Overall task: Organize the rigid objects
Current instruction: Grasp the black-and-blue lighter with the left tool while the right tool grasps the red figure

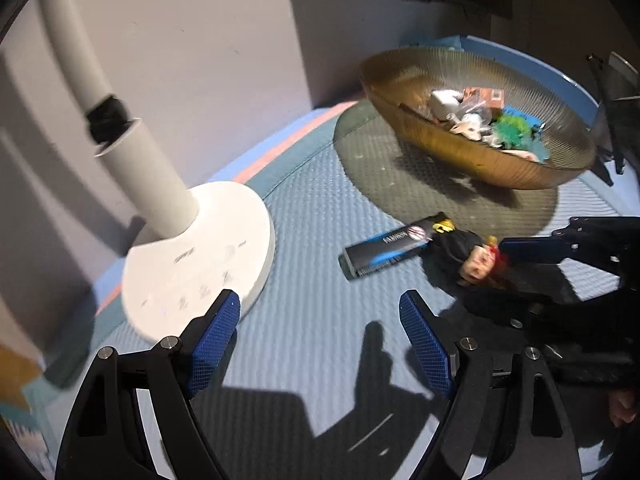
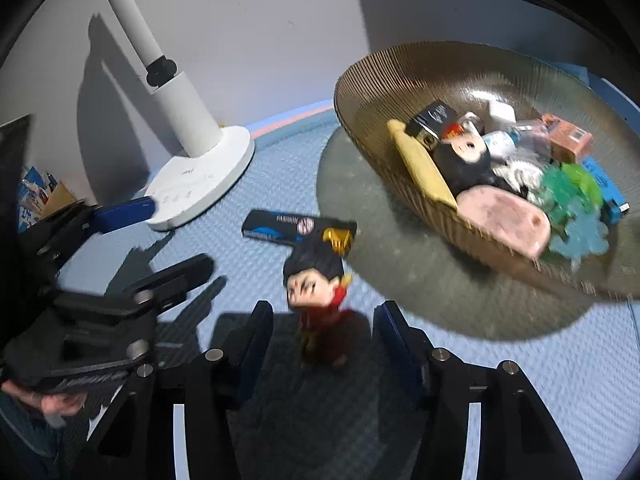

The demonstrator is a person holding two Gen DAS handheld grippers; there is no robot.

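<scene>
Two items are seen left outside the already filled bowl: a dark flat box, lying lengthwise across the mat, and a figurine, head towards the bowl, framed untouched between the right gripper's parted jaws, while the left gripper is held wide apart, empty.

Brightness: the blue mat was evenly lit; corners fell black.
Shadows: hard dark gripper shadows lay on the mat; the lamp cast one on the wall.
Blur: the figurine and glass bowl were smeared.
Distortion: fisheye curving bent the edges.
</scene>
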